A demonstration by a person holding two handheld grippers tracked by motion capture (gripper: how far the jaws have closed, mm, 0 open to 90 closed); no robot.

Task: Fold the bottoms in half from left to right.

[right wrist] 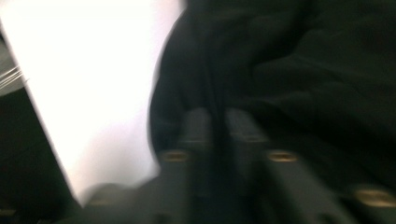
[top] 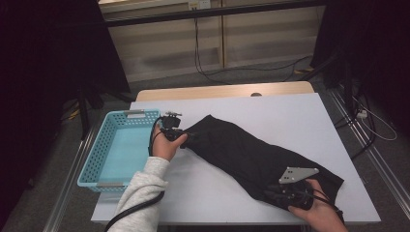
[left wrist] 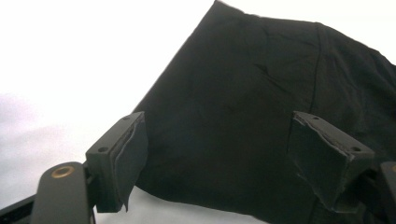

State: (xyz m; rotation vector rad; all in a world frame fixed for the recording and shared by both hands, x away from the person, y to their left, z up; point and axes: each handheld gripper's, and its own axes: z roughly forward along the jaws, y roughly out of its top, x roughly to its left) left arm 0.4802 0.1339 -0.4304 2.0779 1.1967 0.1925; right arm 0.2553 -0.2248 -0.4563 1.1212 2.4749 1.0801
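At the far left of the high view, a light blue basket (top: 104, 150) with perforated walls sits on the left edge of the white table (top: 290, 121), nothing showing inside it.

Just to its right is the left hand (top: 167, 145), coming out of a grey sleeve (top: 140, 191) and holding the left claw (top: 186, 137) right at the upper-left end of the black garment (top: 251, 154). In the left gripper view this claw is released: its two pads (left wrist: 130, 154) stand wide apart, and the garment (left wrist: 243, 116) lies flat on the table (left wrist: 70, 70) between and beyond them, its near hem running across just in front of the jaws. Neither pad presses on the cloth.

The garment stretches diagonally across the middle of the table, from that upper-left end down to the near right corner, lying mostly flat with a few shallow creases.

At its lower-right end is the right hand (top: 319, 210), holding the right claw (top: 270, 193) with its grey three-cornered plate (top: 297, 174) on top; the claw lies on the garment's near edge, pointing left. The right gripper view is blurred, but the two jaws stand almost together with a dark fold of the garment (right wrist: 303, 70) seemingly pinched in the narrow gap between them; the bright table (right wrist: 93, 70) lies to the left of the cloth. This claw looks clenched on the garment's edge.
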